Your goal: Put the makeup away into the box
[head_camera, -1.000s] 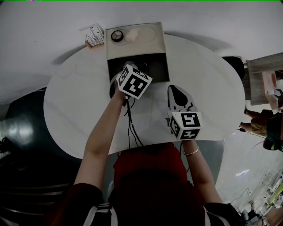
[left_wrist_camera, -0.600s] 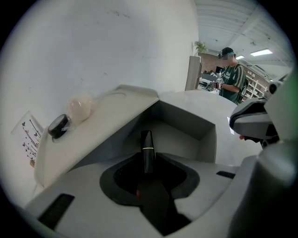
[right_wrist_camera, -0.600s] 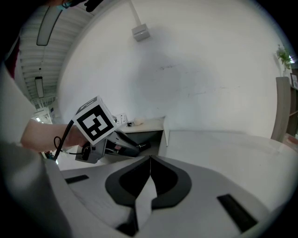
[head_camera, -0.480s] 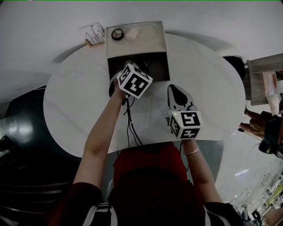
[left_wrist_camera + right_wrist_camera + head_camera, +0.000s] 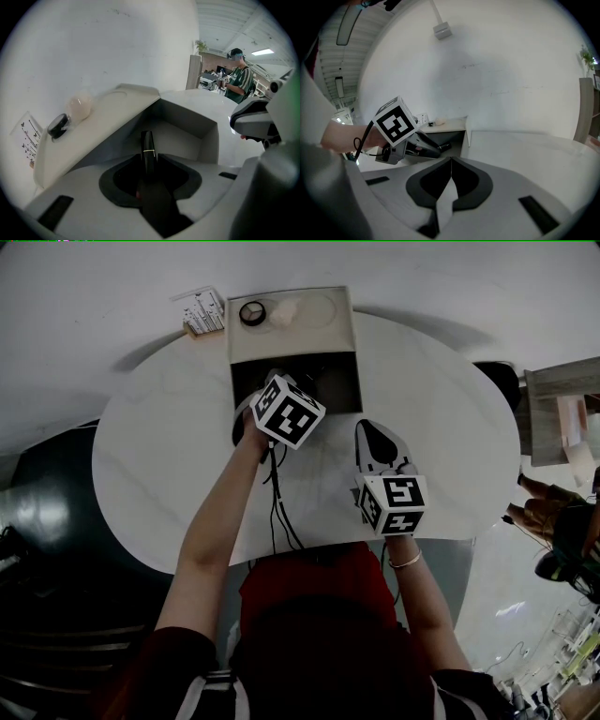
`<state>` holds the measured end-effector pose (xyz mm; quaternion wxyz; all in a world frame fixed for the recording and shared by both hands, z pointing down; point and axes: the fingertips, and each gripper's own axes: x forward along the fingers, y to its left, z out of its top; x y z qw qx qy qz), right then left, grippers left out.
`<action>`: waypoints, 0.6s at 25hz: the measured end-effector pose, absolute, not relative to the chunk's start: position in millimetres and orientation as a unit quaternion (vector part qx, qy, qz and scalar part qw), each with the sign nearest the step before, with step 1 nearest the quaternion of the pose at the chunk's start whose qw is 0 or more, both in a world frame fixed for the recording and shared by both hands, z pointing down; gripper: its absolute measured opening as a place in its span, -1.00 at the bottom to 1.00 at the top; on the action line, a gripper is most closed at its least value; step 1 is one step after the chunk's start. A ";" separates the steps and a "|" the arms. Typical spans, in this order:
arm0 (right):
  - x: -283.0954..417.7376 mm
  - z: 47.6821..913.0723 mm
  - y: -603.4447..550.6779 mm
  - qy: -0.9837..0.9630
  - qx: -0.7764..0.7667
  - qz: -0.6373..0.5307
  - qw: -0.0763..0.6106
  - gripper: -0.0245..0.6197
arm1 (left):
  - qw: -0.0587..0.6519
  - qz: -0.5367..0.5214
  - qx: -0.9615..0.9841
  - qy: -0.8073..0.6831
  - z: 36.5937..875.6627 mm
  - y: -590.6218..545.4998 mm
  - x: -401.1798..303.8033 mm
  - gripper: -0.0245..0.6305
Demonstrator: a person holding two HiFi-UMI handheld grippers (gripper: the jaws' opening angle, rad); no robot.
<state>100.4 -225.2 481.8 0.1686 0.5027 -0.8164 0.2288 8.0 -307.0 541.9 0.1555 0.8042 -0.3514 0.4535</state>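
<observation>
Black slim makeup tube [image 5: 147, 142] sits clamped in left tool [image 5: 149, 165], its tip poking ahead over open box [image 5: 206, 140]. Probably light, rigid and slippery; mid-barrel hold suits. Right tool [image 5: 451, 165] has jaws together, empty, above counter [image 5: 525, 145].

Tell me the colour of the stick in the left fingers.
Black stick, thin pale band; left gripper view.

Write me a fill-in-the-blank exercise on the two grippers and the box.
The left gripper is shut on a slim ___ tube.
The right gripper is shut, with ___ between its jaws.
The open box stands on a ___ table.
Missing words: black; nothing; white.
</observation>
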 end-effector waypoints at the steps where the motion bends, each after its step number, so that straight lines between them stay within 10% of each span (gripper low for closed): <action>1: 100.4 481.7 -225.4 -0.816 0.503 0.229 0.169 -0.88 | 0.155 0.452 0.804 -0.354 541.6 -307.6 7.6 -0.58; 15: 93.4 468.5 -224.5 -0.824 0.501 0.212 0.161 -0.88 | 0.127 0.392 0.815 -0.407 493.9 -309.2 -1.7 -0.58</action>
